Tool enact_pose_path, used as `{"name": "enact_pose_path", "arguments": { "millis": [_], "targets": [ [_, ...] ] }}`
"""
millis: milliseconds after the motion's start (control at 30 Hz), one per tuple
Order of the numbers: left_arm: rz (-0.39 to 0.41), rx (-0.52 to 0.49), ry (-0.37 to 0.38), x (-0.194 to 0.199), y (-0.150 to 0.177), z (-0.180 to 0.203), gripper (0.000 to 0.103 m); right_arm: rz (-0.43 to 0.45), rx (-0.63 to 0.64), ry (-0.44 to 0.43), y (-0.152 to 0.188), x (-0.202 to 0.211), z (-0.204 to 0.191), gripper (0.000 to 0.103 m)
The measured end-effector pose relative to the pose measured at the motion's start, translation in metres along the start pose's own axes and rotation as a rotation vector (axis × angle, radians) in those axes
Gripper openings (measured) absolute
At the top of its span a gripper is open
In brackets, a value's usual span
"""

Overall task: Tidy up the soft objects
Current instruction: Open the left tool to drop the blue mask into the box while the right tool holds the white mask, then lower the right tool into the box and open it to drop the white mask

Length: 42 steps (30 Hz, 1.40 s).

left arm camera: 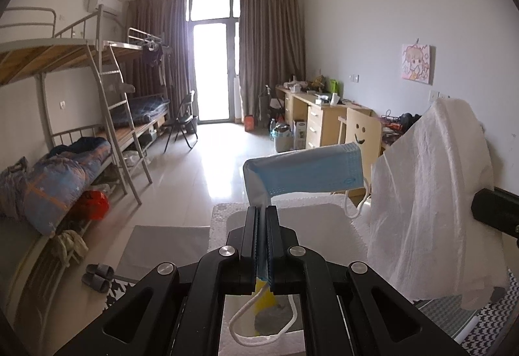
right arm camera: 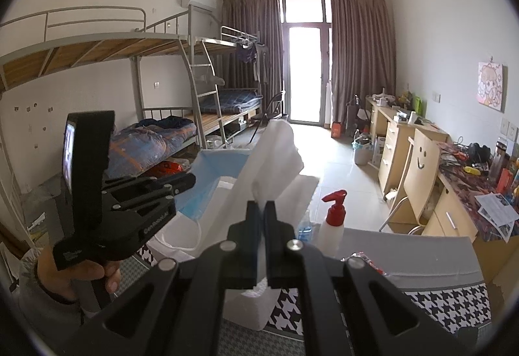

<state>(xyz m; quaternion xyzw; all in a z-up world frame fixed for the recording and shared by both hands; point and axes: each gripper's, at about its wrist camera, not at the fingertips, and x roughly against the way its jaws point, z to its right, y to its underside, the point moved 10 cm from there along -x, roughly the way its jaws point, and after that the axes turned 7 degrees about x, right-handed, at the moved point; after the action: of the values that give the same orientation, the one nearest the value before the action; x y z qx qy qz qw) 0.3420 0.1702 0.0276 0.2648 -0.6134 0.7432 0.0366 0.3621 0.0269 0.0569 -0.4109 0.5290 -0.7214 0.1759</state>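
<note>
Both tongs are clenched: my left gripper point(left arm camera: 262, 210) pinches the blue mask point(left arm camera: 305, 172) by one edge, so it flops out toward 1 o'clock, and my right gripper point(right arm camera: 262, 205) grips the white cloth point(right arm camera: 275, 158) rising at 12. Both look featherlight and limp — an edge pinch should do. Count: one mask, one cloth, one white tray point(right arm camera: 301, 190) under them.

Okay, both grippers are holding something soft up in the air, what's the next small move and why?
Probably lower the left gripper and release the blue face mask into the white foam box just beneath it. The mask is clamped and held above that box, while the right gripper holds the white cloth up beside it.
</note>
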Motion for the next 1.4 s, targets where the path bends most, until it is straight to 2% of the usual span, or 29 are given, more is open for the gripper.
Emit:
{"name": "enact_pose_path", "arguments": {
  "millis": [100, 200, 267, 300, 333, 433, 633, 1033, 1400],
  "targets": [
    [-0.019, 0.002, 0.005, -0.007, 0.002, 0.001, 0.008, 0.0, -0.001, 0.001, 0.0, -0.001, 0.0, 0.006],
    [-0.039, 0.0, 0.002, -0.013, 0.006, 0.001, 0.02, -0.007, -0.002, 0.001, 0.0, -0.002, -0.001, 0.006],
    [-0.048, 0.002, -0.005, -0.016, 0.008, -0.002, 0.044, -0.011, 0.0, 0.003, 0.0, -0.003, 0.0, 0.006],
    [-0.047, 0.007, -0.005, -0.016, 0.008, -0.003, 0.051, -0.013, 0.002, 0.004, 0.0, -0.004, -0.001, 0.006],
    [-0.042, 0.012, -0.005, -0.015, 0.007, -0.004, 0.062, -0.015, 0.002, 0.003, 0.0, -0.005, 0.0, 0.006],
    [-0.03, 0.019, -0.018, -0.012, 0.005, -0.009, 0.077, -0.016, 0.003, 0.005, -0.001, -0.007, 0.002, 0.006],
    [-0.001, 0.032, -0.062, -0.005, 0.002, -0.018, 0.099, -0.025, 0.004, 0.001, -0.003, -0.015, 0.002, 0.006],
    [0.016, 0.043, -0.102, 0.003, 0.001, -0.04, 0.102, -0.042, 0.012, -0.018, -0.006, -0.031, -0.002, 0.006],
    [0.024, 0.05, -0.105, 0.009, 0.002, -0.051, 0.102, -0.071, 0.027, -0.034, -0.006, -0.05, -0.01, 0.006]
  ]
}}
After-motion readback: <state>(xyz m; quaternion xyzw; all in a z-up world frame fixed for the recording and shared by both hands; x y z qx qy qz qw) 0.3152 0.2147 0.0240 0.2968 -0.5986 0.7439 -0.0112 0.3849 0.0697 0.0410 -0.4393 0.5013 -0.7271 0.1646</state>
